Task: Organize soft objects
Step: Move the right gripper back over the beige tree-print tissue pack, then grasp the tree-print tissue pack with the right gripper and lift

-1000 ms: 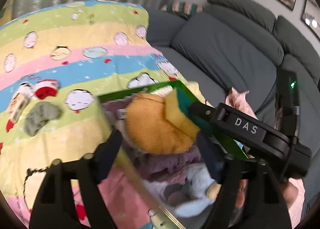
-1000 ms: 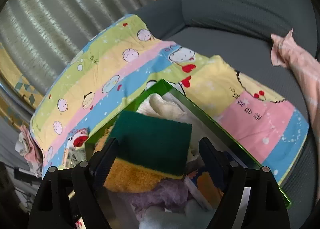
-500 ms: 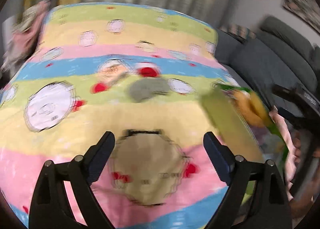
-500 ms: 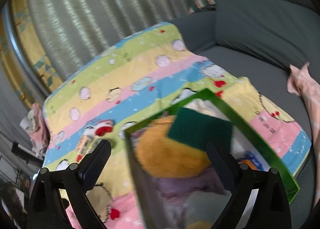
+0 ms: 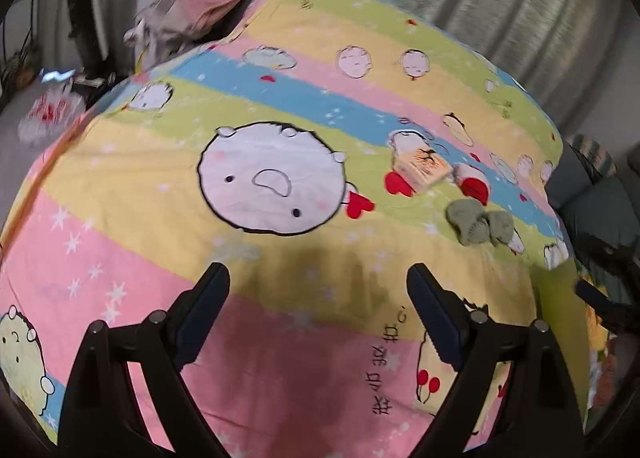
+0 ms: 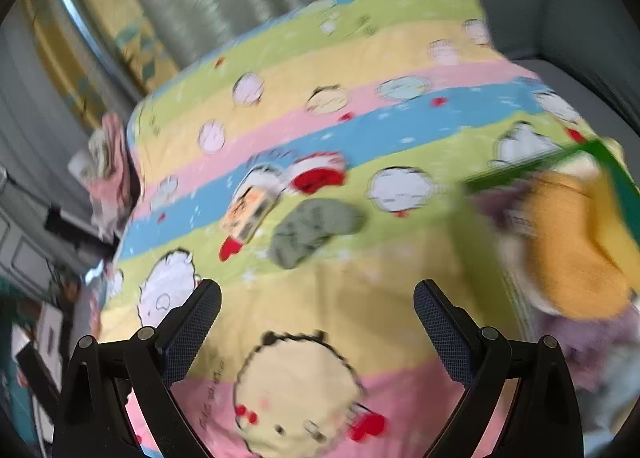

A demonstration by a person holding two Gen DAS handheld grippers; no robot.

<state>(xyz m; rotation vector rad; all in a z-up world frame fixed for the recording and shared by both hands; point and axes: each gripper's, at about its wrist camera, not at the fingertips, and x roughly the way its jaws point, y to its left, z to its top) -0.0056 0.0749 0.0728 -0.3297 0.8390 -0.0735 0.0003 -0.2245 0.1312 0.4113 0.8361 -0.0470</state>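
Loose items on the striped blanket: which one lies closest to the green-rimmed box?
The crumpled grey-green sock, not the small orange-printed packet. In the right wrist view the sock sits between the packet and the green-rimmed box, on the yellow-green stripe of the blanket.

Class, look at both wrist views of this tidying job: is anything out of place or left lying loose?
Yes. A grey-green cloth and a small packet lie loose on the blanket, outside the green box that holds the other soft things.

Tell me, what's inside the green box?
The green-rimmed box holds an orange fuzzy cloth on top and purple fabric beneath. Anything deeper is covered.
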